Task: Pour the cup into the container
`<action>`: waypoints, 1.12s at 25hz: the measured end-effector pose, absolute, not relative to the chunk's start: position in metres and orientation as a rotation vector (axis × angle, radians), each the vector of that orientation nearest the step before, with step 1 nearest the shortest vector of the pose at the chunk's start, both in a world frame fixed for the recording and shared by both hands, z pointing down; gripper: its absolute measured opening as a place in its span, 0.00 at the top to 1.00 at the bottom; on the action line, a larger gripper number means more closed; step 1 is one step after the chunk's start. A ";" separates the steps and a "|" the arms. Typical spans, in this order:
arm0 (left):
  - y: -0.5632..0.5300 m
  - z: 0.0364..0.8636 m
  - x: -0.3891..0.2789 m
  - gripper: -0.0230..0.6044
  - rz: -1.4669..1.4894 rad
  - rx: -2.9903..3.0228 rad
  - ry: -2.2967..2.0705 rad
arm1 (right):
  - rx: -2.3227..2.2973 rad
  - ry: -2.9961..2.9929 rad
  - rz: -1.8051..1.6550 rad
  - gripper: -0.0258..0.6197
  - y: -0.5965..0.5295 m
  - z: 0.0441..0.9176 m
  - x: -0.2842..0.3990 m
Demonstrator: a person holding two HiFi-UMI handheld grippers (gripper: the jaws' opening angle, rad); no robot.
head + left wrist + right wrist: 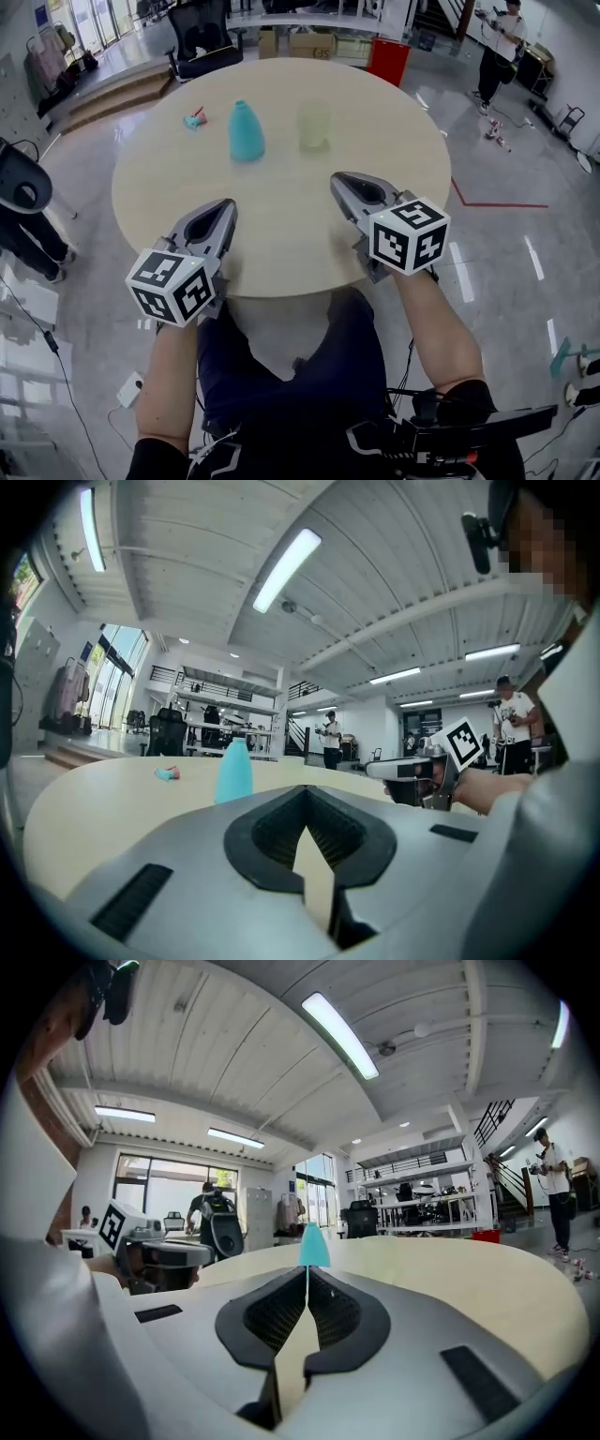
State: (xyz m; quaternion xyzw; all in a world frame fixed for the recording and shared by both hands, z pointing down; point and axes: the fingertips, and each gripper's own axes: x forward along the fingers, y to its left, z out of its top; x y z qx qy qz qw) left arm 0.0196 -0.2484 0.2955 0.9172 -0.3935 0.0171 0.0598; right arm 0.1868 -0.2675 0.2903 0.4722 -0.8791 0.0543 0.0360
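Inspection of the work area: the cup (314, 125), a pale translucent tumbler, stands upright on the round bench (281, 234) just to the right of the teal container (246, 131), apart from it and not touching. A small teal and pink item (194, 119) lies to the left of the container. My left hand-held gripper (307, 791) has its jaws pressed together at the tips with nothing between them. My right hand-held gripper (307, 1277) is likewise pressed together and carries nothing. Both hover over the bench edge on my side of the container and well short of it. Handling assessment: I judge the cup to be thin plastic, light, smooth-walled and liable to flex or slip under a hard pinch. What it contains cannot be made out through the wall, so I treat it as filled and prone to spill if tipped early. The soundest hold would be across the side wall at about mid-height, below the rim, with the jaws opened wide first. The container narrows to a small mouth at the top, looks light, and could be knocked over by a stray touch, so the pour needs the cup lip set close above that mouth. Markings: I can read no brand, label or writing on the cup or the container. The marker cubes (410, 234) on the grippers carry only black and white square patterns, no lettering.
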 end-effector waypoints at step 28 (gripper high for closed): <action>0.105 0.306 0.031 0.98 0.029 2.781 -1.174 | 1.369 -2.763 0.194 0.94 0.074 0.299 0.168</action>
